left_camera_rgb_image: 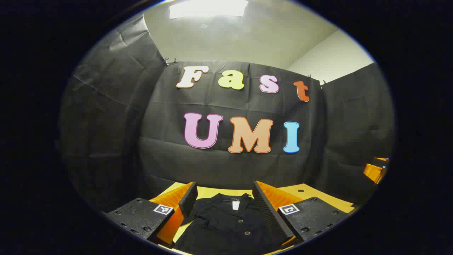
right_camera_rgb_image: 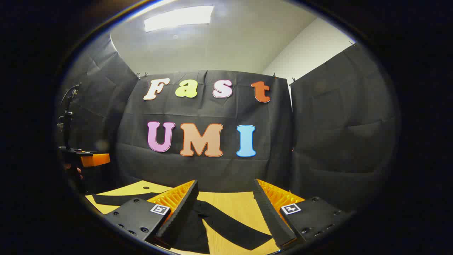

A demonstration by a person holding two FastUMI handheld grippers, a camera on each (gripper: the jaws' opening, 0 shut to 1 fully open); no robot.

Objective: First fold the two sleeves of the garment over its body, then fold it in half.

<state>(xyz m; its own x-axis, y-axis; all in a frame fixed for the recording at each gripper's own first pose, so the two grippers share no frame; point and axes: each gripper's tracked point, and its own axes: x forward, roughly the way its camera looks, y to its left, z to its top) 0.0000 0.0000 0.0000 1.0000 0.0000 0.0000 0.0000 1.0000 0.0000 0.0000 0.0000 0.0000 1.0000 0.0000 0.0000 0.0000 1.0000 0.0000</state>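
Two grippers hang above the table with nothing between their fingers. The left gripper [left_camera_rgb_image: 223,198] has its jaws wide apart, and between them I see the black shirt [left_camera_rgb_image: 226,223] lying flat on the yellow table [left_camera_rgb_image: 308,189], collar and white tag away from the camera, buttons up. The right gripper [right_camera_rgb_image: 225,198] is also spread open, over the right sleeve [right_camera_rgb_image: 230,225], which stretches out sideways on the wood, not yet folded. I judge the shirt is laid flat so each sleeve is easy to pinch. The other gripper [right_camera_rgb_image: 92,159] shows far left in the right gripper view.
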